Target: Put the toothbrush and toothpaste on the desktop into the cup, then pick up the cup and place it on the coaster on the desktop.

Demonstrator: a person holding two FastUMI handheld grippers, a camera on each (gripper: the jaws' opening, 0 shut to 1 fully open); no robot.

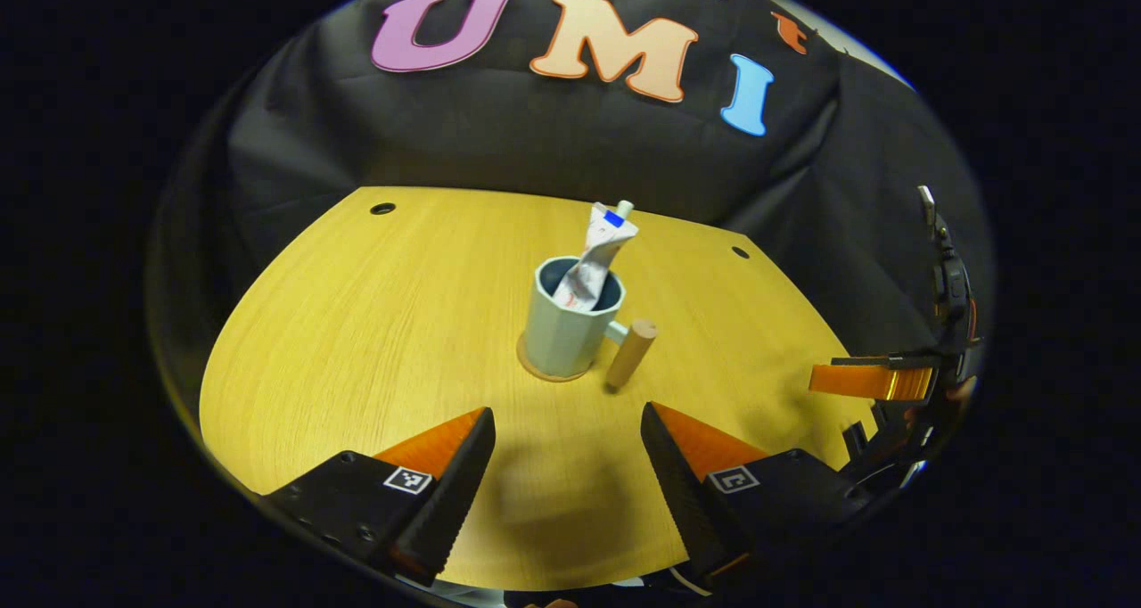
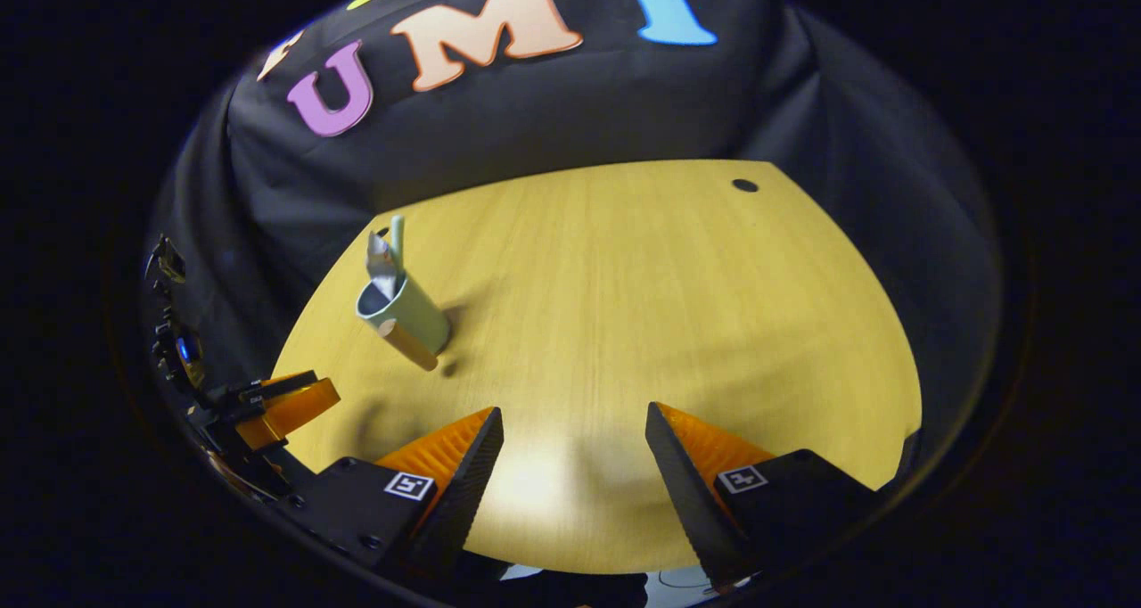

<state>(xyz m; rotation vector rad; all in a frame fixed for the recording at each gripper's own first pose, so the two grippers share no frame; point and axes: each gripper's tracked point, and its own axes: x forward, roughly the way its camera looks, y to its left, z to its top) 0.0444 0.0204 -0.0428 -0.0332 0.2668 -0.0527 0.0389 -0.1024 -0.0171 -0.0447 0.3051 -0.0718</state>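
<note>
1. Nearest the camera in the left gripper view, the left tool [image 1: 566, 465] hangs low over the near edge of the worktop [image 1: 357, 340], its fingers spread wide with nothing between them.
2. The right tool [image 2: 570, 461] is likewise spread and empty, over the near edge of the worktop in the right gripper view.
3. Outward from the left tool, straight ahead and well apart, the cup [image 1: 570, 318] stands upright near the middle of the worktop, apparently on the coaster [image 1: 544, 372], whose rim peeps out at its base.
4. The toothpaste [image 1: 595, 260] leans in the cup, crumpled, cap end up; a slim pale stalk beside it in the right gripper view is probably the toothbrush [image 2: 397, 238].
5. The cup's wooden handle [image 1: 631, 352] juts toward the right near corner.
6. Judgement: placement looks done, so the step in hand is backing off. Do it well by keeping both tools open and drawing straight back from the cup, clear of the jutting handle, which a sideways sweep could knock.
7. From the right tool, the cup sits ahead toward the left edge, well apart.
</note>
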